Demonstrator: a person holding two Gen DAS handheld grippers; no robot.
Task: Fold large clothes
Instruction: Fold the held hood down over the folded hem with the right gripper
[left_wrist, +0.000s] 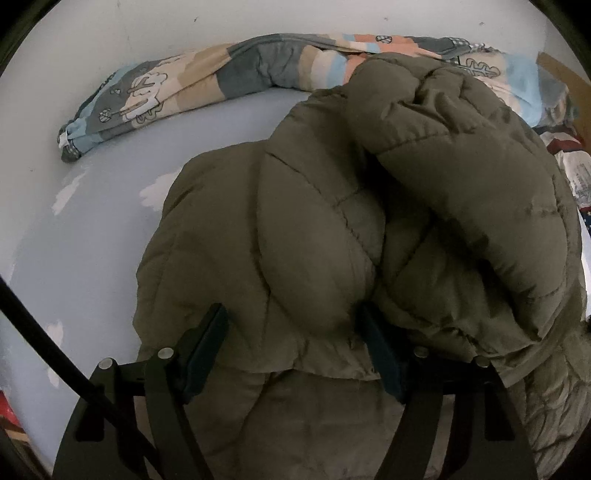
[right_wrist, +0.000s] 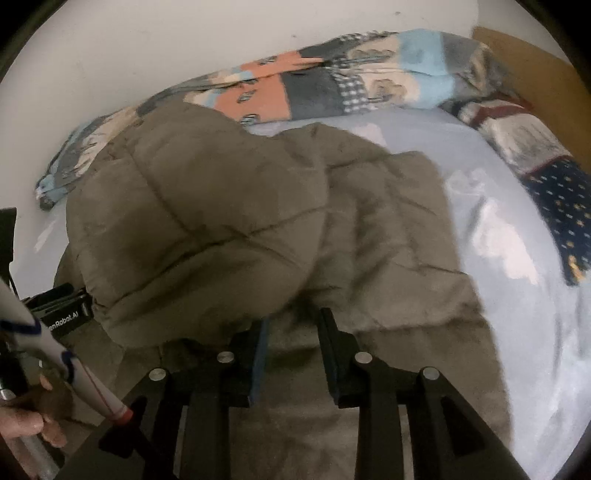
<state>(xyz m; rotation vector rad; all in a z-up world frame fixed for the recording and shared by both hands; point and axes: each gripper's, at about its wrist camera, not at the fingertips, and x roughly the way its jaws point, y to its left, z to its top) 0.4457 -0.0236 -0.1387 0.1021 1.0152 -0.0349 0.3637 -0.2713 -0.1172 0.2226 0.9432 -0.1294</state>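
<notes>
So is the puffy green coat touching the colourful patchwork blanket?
Touching. In the left wrist view the puffy olive-green quilted coat lies over the near edge of the colourful patchwork blanket at the top, hiding part of it.

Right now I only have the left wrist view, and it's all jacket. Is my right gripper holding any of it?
Observer: No. The right gripper is open. It sits over the flat lower layer of the jacket, with nothing pinched between its pads.
Operator: What's on the far right side of the jacket?
Observer: Bare light blue sheet, running out to a dark blue dotted blanket at the edge.
</notes>
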